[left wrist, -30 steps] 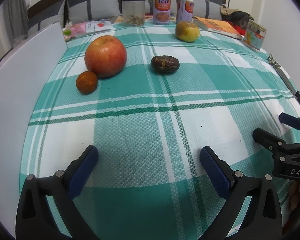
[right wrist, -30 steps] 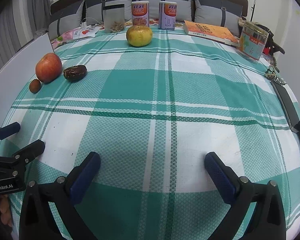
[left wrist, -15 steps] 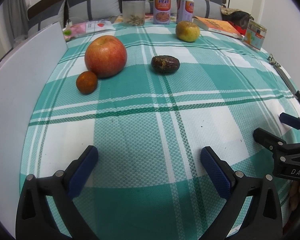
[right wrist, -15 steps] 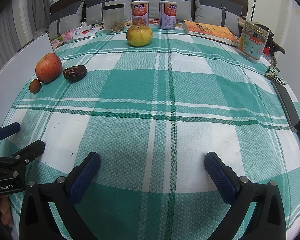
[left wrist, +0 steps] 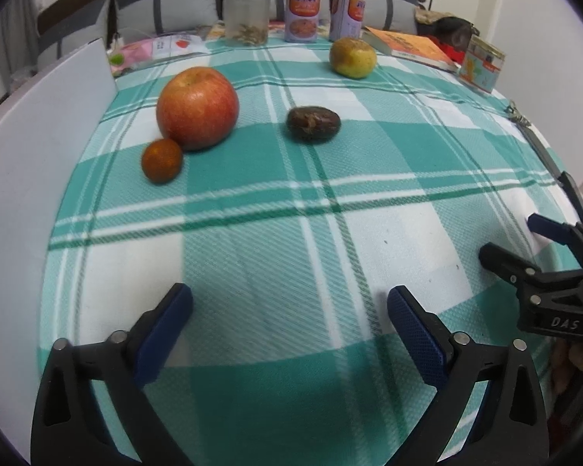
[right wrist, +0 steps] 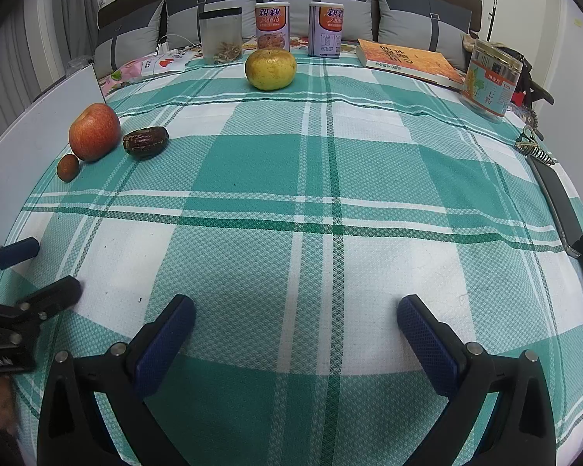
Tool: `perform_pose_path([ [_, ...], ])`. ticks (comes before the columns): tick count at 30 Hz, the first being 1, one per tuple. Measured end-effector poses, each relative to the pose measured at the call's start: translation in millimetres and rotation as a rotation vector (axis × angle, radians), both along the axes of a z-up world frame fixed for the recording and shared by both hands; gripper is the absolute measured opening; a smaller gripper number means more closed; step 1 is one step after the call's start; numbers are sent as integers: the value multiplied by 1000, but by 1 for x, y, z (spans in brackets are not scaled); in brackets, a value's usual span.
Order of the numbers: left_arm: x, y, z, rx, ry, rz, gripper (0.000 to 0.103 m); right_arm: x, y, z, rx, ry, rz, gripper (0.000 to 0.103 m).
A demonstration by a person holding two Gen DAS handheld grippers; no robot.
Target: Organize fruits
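Four fruits lie on the green-and-white checked cloth point(right wrist: 330, 178). A red apple point(left wrist: 197, 108) point(right wrist: 94, 131) touches a small orange point(left wrist: 162, 160) point(right wrist: 68, 167) at the left. A dark wrinkled date point(left wrist: 313, 123) point(right wrist: 145, 142) sits just right of the apple. A yellow-green citrus point(left wrist: 353, 57) point(right wrist: 270, 68) rests far back, near the cans. My left gripper point(left wrist: 289, 306) point(right wrist: 35, 268) is open and holds nothing, low over the near left of the cloth. My right gripper point(right wrist: 295, 318) point(left wrist: 524, 248) is open too, beside it at the near edge. Both are well short of the fruits.
A white board point(left wrist: 39, 163) stands along the left edge. At the back are a clear jar point(right wrist: 220, 35), two cans point(right wrist: 272, 27), an orange book point(right wrist: 408, 62) and a tin point(right wrist: 489, 81). A hair clip point(right wrist: 530, 147) and a black strap point(right wrist: 559, 202) lie along the right edge.
The left wrist view has shifted a little, with slight blur; the fruits sit slightly further left in it. The right gripper and all the fruits have stayed put.
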State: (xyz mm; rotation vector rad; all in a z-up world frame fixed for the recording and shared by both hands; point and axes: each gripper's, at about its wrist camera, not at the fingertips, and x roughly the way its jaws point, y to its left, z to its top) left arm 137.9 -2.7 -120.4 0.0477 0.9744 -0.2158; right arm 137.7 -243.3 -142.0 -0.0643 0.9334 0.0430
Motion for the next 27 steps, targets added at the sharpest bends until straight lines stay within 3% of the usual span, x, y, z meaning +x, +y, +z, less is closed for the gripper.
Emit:
perform_pose_path([
  [6,40,44,26,-28,-38,119,100,0,0,0,0,0,0,103],
  [9,70,51,31,-56,-18,125,100,0,0,0,0,0,0,103],
  [16,130,20,26,88,15,57,99,0,0,0,0,0,0,103],
  [17,134,18,24,100,27,59,95,0,-1,0,0,0,0,103],
  [18,139,17,20,100,43,56,78,0,-1,0,0,0,0,103],
  [19,143,18,18,118,53,68,70,0,-1,0,0,0,0,103],
  [24,141,26,23,82,51,77,69,1,0,0,0,0,1,103],
  [27,116,29,51,6,6,77,69,1,0,0,0,0,1,103],
])
